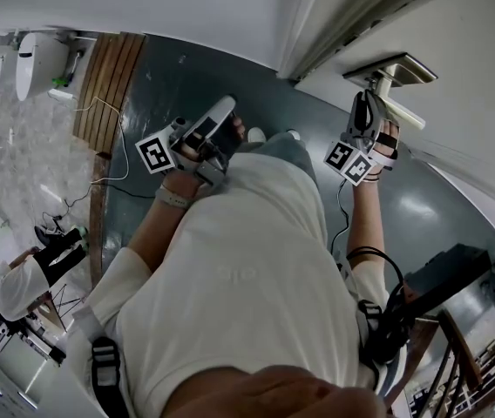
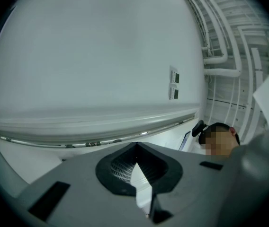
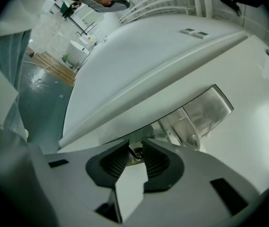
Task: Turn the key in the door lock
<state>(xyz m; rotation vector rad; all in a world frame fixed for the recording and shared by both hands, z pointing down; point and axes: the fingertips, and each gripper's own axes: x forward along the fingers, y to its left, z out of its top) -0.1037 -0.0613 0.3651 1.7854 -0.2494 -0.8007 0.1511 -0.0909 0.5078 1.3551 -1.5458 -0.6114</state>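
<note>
My right gripper (image 1: 367, 104) is raised to the white door (image 1: 457, 103), just below the silver lock plate (image 1: 394, 70) and its lever handle (image 1: 402, 107). In the right gripper view the ribbed black pads (image 3: 117, 161) of this gripper (image 3: 132, 149) close on a small metal key (image 3: 135, 153) that sticks out of the door under the shiny plate (image 3: 205, 109). My left gripper (image 1: 223, 111) hangs back in front of my chest, away from the door. Seen in its own view, the left gripper (image 2: 136, 148) is shut on nothing and points at a blank white wall (image 2: 92, 60).
The door frame (image 1: 317, 33) runs along the left of the door. Below me lies a dark floor (image 1: 178, 68) with a wooden slatted mat (image 1: 108, 77) and a thin cable (image 1: 121, 151). A toilet (image 1: 38, 59) stands far left. A person (image 1: 21, 281) sits at the lower left.
</note>
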